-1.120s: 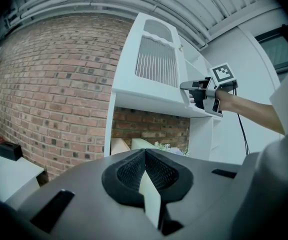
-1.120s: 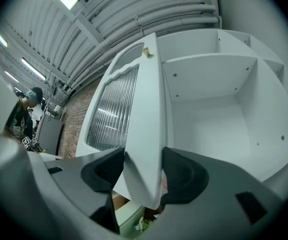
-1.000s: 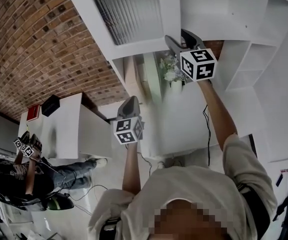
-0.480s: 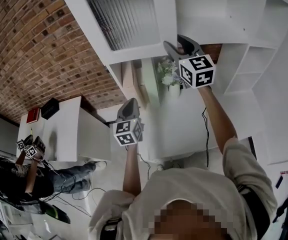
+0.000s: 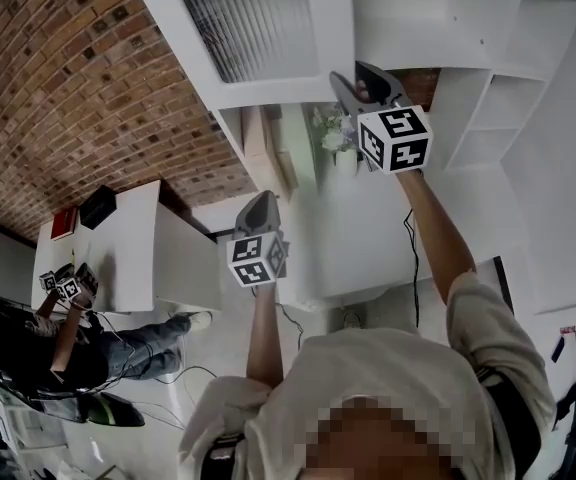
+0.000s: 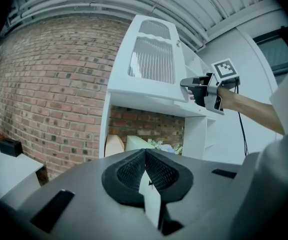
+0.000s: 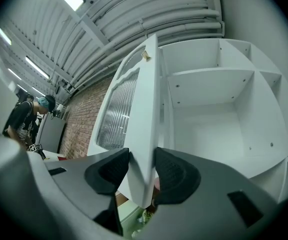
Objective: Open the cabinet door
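**A:** Where is the grip right now?

**B:** The right tool [image 7: 143, 173] is clamped on the free edge of the cabinet door [image 7: 145, 109]. Its jaws have just been closing, and the pads now press on both faces of the door. The slatted panel [image 7: 115, 109] is to the tool's left and the open shelf compartments [image 7: 209, 99] are to its right. The door is already swung well out from the cabinet.

**A:** And the left tool?

**B:** The left tool [image 6: 145, 159] has its jaws together and holds nothing. It is well below the right tool and points toward the cabinet.

**A:** What could go wrong?

**B:** I think the pinch could slip. The pads hold only a narrow strip near the door's lower corner. A pull that doesn't follow the hinge arc could slide them off, and the door could then drift back.

**A:** Has anything changed from a second ago?

**B:** Not much. In the head view the right tool sits slightly lower, the door has shifted a little with it, and the jaws are narrower.
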A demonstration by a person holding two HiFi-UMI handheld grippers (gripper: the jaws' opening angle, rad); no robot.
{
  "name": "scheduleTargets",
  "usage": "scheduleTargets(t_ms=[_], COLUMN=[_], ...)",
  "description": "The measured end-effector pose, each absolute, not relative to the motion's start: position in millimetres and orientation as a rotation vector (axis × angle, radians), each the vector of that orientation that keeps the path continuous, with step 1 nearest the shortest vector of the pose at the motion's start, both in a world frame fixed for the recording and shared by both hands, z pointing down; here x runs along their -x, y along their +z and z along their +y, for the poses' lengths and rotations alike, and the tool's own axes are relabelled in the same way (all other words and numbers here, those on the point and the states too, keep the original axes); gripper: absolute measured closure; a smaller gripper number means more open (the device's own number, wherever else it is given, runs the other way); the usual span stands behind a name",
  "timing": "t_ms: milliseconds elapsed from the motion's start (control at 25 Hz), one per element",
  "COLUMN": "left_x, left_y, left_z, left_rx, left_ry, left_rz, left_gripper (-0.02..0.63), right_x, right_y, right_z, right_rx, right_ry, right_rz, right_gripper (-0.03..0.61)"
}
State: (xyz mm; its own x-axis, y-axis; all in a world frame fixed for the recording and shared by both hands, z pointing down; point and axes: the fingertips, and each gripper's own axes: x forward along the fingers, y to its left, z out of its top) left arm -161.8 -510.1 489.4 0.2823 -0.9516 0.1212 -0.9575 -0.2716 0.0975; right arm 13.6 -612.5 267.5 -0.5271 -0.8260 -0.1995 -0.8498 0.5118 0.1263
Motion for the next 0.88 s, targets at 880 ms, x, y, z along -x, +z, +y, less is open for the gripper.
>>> scheduleTargets(t_ms=[880], left_x=[193.0], left_y=[491.3], left_z=[-372.8], left_rx=[-2.434], left_ry=[0.066], left_rz=[-1.744], left_gripper=[0.588], right_x=[25.0], right_y=[268.3], right_z=[-476.6], right_rx=[1.532], right_ry=[0.312], right_rz=[2.598], right_gripper=[0.474])
